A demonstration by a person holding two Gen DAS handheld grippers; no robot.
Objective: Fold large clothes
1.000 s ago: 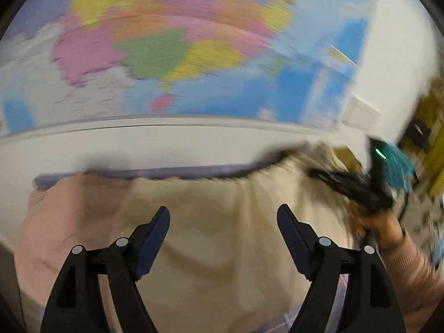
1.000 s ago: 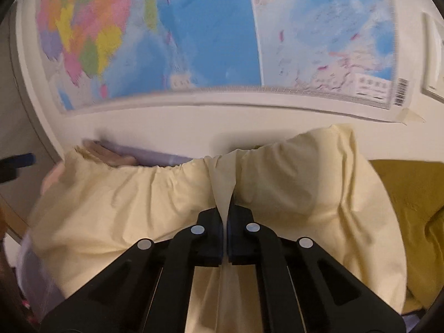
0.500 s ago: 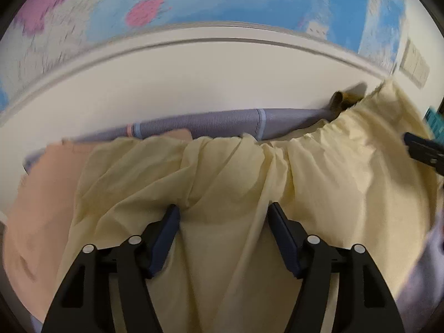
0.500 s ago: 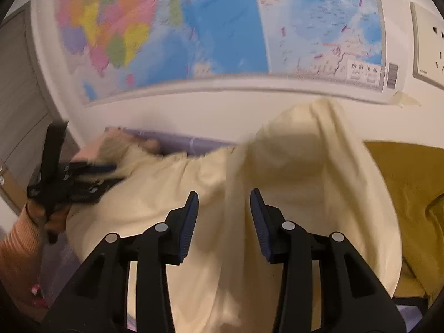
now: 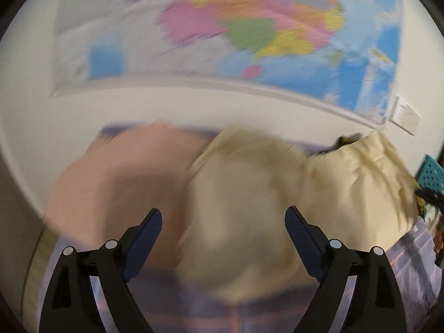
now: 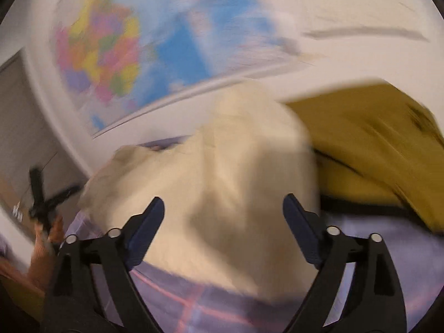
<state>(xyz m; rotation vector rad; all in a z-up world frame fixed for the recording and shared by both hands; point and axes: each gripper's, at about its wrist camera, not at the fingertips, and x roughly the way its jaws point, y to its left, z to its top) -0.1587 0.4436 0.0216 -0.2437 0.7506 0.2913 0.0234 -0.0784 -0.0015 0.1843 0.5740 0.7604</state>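
Both tools spread, cream garment dropped in a soft heap

My left tool (image 5: pixel 223 223) and right tool (image 6: pixel 223 212) have both just been opening and now stand wide, pinching nothing; the cream garment (image 6: pixel 222 183) lies ahead of and below the pads, not pressed by them. It sits bunched on a plaid purple cover (image 6: pixel 194 305), just below the wall map (image 5: pixel 249 33), with a pink garment (image 5: pixel 119 183) touching it on one side and a mustard-yellow one (image 6: pixel 374 144) on the other. Both views are blurred, so I cannot make out hems or seams. I judge the cream cloth light, limp and thin: it will sag, crease and slide over itself. I would pinch it at a gathered edge or at two corners, apart enough to pull it taut, and avoid the neighbouring cloth.
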